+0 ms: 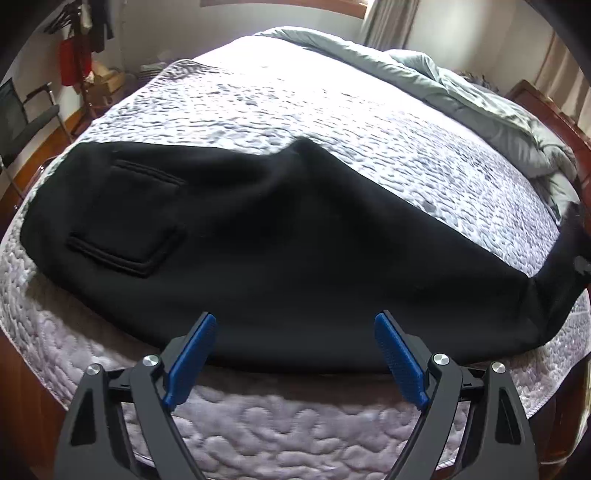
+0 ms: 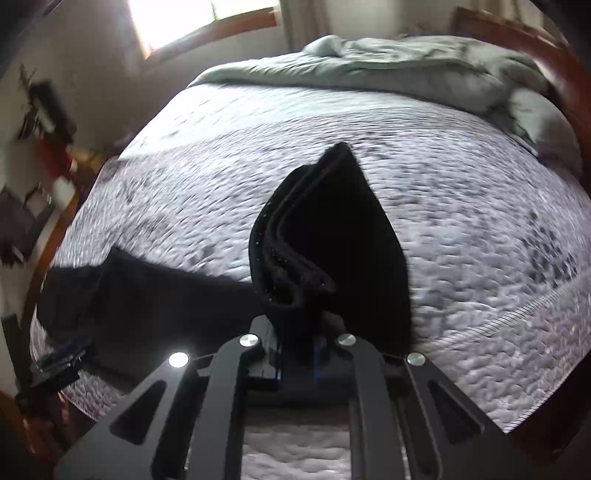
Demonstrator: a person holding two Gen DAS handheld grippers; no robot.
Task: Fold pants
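Black pants point(image 1: 258, 236) lie across the near part of the bed, back pocket point(image 1: 125, 218) facing up at the left. My left gripper point(image 1: 295, 332) is open, blue pads apart, just above the pants' near edge. In the right wrist view my right gripper point(image 2: 301, 354) is shut on the pants' leg ends point(image 2: 332, 240), which stand up bunched above the jaws. The rest of the pants point(image 2: 147, 295) trails off to the left. The left gripper point(image 2: 61, 360) shows blurred at the left edge.
The bed has a white quilted cover point(image 1: 295, 103). A grey duvet point(image 1: 461, 88) is bunched at the far right by the wooden headboard point(image 1: 569, 122). A chair point(image 1: 22, 122) and hanging clothes point(image 1: 74, 62) stand to the left. A window point(image 2: 177, 18) is behind.
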